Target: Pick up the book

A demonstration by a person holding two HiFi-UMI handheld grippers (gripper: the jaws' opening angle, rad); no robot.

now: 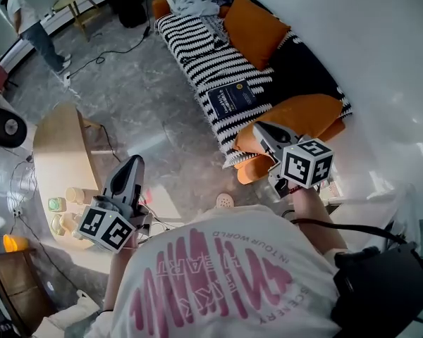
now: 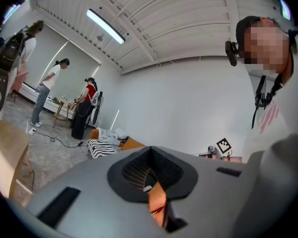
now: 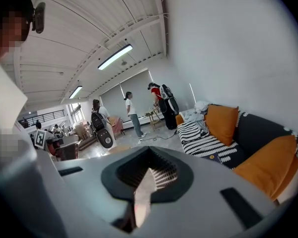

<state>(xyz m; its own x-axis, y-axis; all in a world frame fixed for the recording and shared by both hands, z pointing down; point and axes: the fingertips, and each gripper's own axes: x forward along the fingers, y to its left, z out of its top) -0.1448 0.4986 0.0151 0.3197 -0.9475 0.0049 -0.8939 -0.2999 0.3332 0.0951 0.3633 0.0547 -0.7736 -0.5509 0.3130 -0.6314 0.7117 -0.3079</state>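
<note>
Far left: curved wooden table (image 1: 56, 146) on a grey marbled floor (image 1: 148, 97). A person (image 1: 29, 21) stands at the far end of the room.

My left gripper (image 1: 135, 162) is held just beside the table, jaws pressed together with nothing between them.

Centre-right: a sofa (image 1: 307, 76) against the white wall (image 1: 381, 62), its seat covered by a black-and-white striped throw (image 1: 194, 48). The book (image 1: 233, 97), dark blue cover, lies flat on the throw between two orange cushions (image 1: 254, 27).

My right gripper (image 1: 259, 129) is over the nearer cushion, near the book but apart from it. Its jaws are fully closed and empty.

Overhead: white panelled ceiling with strip lights (image 3: 114, 57).
</note>
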